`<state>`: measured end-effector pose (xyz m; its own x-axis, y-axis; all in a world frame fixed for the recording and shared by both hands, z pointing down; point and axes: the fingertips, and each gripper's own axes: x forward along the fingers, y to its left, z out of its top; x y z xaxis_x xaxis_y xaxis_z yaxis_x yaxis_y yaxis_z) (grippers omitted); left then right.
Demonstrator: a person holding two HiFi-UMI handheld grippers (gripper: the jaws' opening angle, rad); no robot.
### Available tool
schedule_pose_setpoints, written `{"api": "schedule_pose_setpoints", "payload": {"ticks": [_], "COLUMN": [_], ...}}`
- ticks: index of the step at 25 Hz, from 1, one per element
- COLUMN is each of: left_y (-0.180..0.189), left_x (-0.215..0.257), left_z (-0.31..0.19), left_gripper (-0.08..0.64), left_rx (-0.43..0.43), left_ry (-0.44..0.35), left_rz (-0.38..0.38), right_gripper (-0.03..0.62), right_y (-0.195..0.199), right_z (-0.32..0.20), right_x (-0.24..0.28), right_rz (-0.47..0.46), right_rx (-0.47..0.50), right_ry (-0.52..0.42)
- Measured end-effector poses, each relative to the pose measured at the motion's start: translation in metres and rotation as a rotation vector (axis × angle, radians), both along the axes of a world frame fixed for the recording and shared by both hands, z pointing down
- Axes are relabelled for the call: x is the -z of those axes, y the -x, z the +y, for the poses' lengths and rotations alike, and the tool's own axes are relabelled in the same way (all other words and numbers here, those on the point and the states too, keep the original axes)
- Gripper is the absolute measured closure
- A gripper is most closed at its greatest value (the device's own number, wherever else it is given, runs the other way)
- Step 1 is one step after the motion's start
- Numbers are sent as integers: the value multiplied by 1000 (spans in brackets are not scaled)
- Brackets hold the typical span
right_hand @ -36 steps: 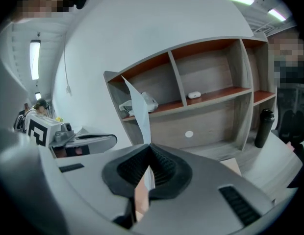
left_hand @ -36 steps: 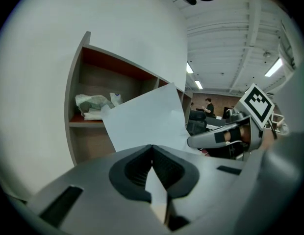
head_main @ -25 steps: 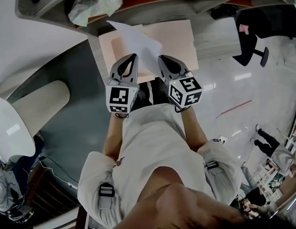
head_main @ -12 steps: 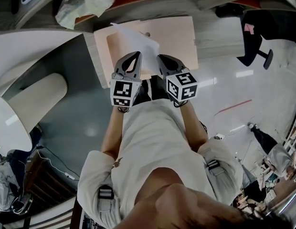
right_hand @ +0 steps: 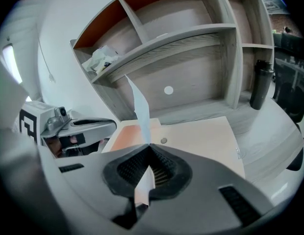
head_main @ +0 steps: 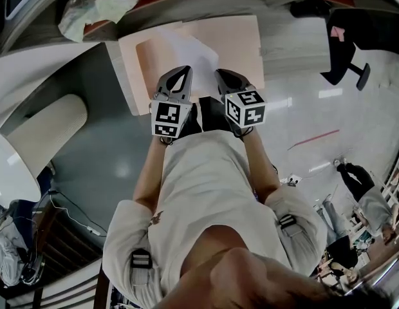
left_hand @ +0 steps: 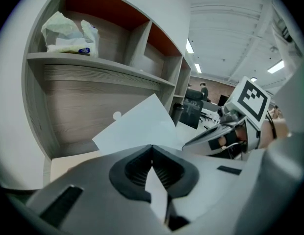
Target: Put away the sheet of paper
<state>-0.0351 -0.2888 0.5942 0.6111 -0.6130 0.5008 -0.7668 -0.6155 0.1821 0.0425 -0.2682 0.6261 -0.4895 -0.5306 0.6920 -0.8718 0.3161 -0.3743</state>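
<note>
Both tongs are clamped. Your left gripper (left_hand: 152, 147) has its jaws shut on the near edge of the sheet of paper (left_hand: 139, 125). Your right gripper (right_hand: 149, 146) is shut on the same edge, further right; in its view the sheet stands up edge-on from the pinch. The sheet hangs between the two, spread over the peach folder (head_main: 238, 44) that lies on the desk (right_hand: 262, 146). Whether it touches the folder you cannot tell.

Change against one second ago, head view:
- Then, the sheet's far corner reached past the folder's back edge toward the shelf unit (right_hand: 191, 38). Now that corner falls inside the folder's outline, and the sheet reads flatter and paler against it.
- Both grippers have come down with it, side by side as before, with the grip unchanged.
- The plastic bag (head_main: 96, 5) on the shelf sits nearer the frame's upper left corner than it did.

Writing: nothing legible.
- The marker cubes (head_main: 244, 108) carry black-and-white square patterns only.
- The plastic bag shows a blue printed patch in the left gripper view, too small to read.
- The dark bottle (right_hand: 257, 84) standing in the shelf unit's lower bay is too dark to read.
</note>
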Motion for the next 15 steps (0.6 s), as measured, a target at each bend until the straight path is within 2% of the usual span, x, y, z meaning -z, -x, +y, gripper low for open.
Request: {"api": "schedule_pose_setpoints", "payload": {"ticks": [15], "left_y": [-21], "left_x": [-31], "left_z": [-2], "left_gripper": [545], "left_rx": [-26], "left_ry": [44], "left_rz": [-20], "right_gripper": [574], "right_y": [-53], "right_z": [1], "right_x": [-58], "right_rz": [105], "right_rx": [-47], "right_ry": [104]}}
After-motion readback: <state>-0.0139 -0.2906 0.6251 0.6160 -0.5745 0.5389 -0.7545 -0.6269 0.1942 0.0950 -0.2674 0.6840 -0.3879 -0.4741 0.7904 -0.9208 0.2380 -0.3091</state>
